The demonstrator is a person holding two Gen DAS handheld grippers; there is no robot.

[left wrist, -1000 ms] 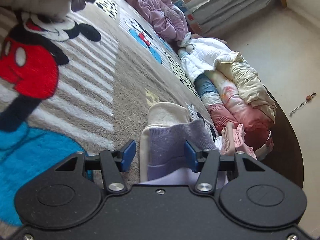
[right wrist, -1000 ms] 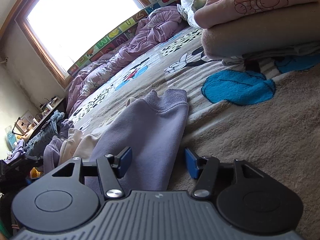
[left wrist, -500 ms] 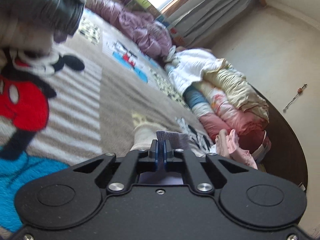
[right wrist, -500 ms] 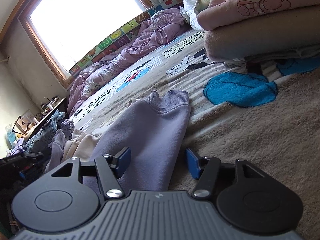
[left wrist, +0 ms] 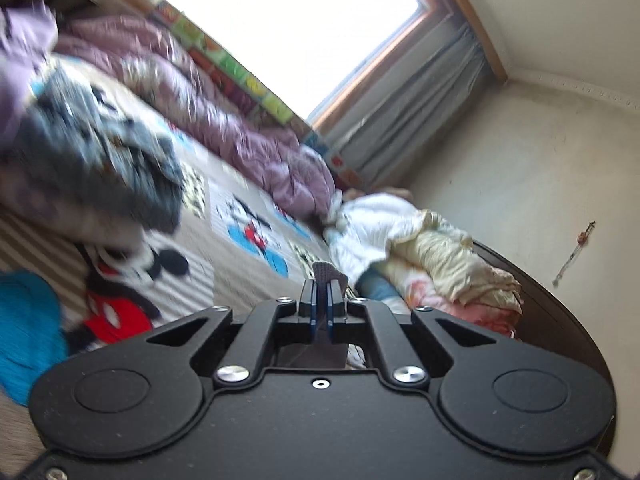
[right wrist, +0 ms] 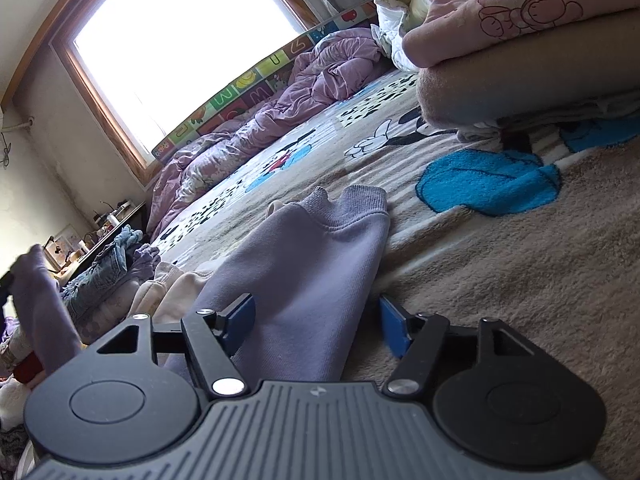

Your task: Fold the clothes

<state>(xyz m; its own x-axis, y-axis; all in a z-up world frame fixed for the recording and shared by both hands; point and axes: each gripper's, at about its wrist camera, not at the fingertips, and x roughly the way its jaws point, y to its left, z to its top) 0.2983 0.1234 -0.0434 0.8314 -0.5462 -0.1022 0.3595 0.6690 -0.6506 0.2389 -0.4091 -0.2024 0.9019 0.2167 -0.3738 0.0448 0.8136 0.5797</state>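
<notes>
While the left claw [left wrist: 319, 300] was pinched fully together on a small tab of lavender ribbed fabric, that tab stood up just past its blue pads [left wrist: 313, 303], and more of the same cloth hung in the gap beneath the fingers. The grip was tight enough that no daylight showed between the pads. Beyond it, blurred, lay the cartoon-print blanket [left wrist: 240, 256] covering the bed, a crumpled purple quilt [left wrist: 256, 148] along the far side under the window, and a heap of white, cream and pink bedding [left wrist: 420, 256] to the right.

The right claw [right wrist: 318, 324] stood roughly two-thirds open, its jaws having just been widening. The lavender sweatshirt [right wrist: 304, 264] lay flat on the blanket [right wrist: 520, 272] and ran between the two blue pads [right wrist: 394, 330]; the left pad sat against or just beside the cloth, while the right pad stood clear of the garment's right edge, over bare blanket. Nothing was clamped here. The sweatshirt's ribbed cuff end [right wrist: 360, 200] pointed away toward the far side of the bed, and a cream garment [right wrist: 176, 288] lay just beside it on the left. A folded stack topped by a pink printed piece [right wrist: 512, 12] sat at the far right.
</notes>
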